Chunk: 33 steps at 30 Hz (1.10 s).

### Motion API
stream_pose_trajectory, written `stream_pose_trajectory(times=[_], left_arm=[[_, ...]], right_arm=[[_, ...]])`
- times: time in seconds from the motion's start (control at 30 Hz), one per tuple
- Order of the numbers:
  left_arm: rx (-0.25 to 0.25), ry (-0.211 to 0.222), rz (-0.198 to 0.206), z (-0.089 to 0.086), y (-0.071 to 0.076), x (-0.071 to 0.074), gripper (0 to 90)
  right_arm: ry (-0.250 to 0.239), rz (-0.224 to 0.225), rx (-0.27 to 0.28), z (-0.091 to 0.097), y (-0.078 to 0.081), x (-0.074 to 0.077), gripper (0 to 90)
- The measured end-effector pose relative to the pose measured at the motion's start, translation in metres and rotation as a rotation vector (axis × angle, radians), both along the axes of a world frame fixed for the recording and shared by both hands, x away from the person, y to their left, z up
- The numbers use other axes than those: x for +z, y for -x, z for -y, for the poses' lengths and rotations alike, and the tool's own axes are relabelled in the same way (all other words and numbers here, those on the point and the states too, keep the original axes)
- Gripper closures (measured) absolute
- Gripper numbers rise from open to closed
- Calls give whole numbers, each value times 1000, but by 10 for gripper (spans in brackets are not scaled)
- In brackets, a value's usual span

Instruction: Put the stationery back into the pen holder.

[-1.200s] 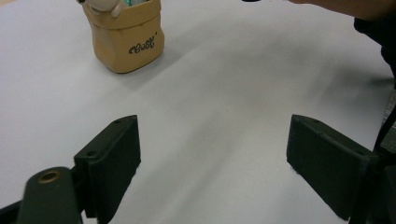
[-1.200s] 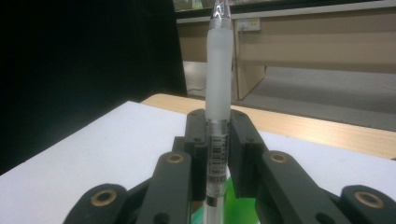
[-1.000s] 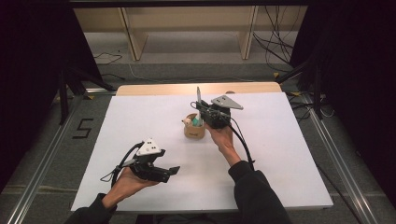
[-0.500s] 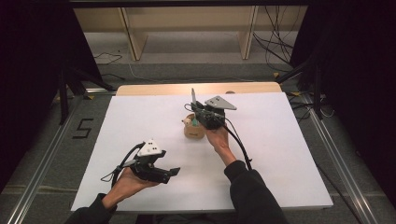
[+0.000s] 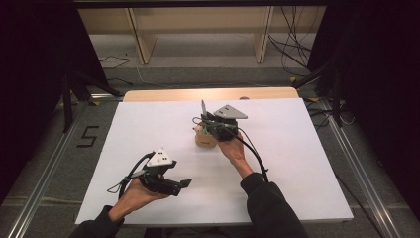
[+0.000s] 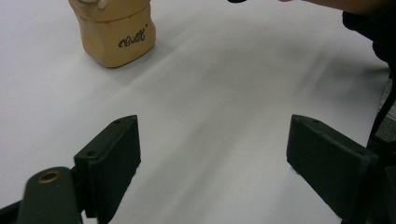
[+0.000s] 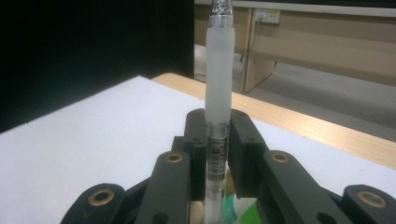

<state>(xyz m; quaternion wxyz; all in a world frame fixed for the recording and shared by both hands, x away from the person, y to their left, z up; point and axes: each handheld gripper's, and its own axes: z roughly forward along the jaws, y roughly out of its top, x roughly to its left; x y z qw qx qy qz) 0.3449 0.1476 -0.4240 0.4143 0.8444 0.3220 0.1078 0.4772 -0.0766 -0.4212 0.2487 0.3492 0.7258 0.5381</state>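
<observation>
A tan cup-shaped holder [image 5: 204, 139] with dark lettering stands near the middle of the white table; it also appears at the top left as the holder [image 6: 114, 30]. My right gripper [image 5: 207, 120] hovers just above it, shut on a clear pen [image 5: 203, 107] that sticks up from its jaws. Up close the pen [image 7: 218, 84] has a frosted grip and a barcode, pinched between the two black pads, with something green below. My left gripper [image 5: 184, 184] rests low at the front left, jaws wide apart with nothing between them over bare table, as the left gripper [image 6: 212, 154] confirms.
The white tabletop [image 5: 297, 163] has a wooden strip [image 5: 208, 94] along its far edge. Beyond it stand wooden furniture legs [image 5: 141, 42] and cables [image 5: 297, 34] on the floor. A "5" mark [image 5: 89, 136] is on the floor at the left.
My right gripper with the pen has shifted slightly left, over the holder. The left gripper has stayed where it was.
</observation>
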Motion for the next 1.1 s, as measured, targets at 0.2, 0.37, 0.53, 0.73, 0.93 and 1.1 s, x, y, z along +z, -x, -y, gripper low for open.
stream_pose_trajectory(times=[0.2,0.37,0.53,0.73,0.93,1.1], left_arm=[[2,-1,0,0,0,0,172],[2,-3,0,0,0,0,172],[1,-6,0,0,0,0,172],[-2,-14,-2,1,0,-1,172],[-2,-12,-6,1,0,-1,172],[-3,-13,-7,1,0,-1,172]], right_arm=[[28,-6,15,2,2,0,793],[59,-1,23,1,6,0,793],[89,-3,26,3,10,-3,795],[66,-29,18,10,12,-8,795],[83,-39,21,9,13,-13,795],[89,-45,24,7,12,-14,790]])
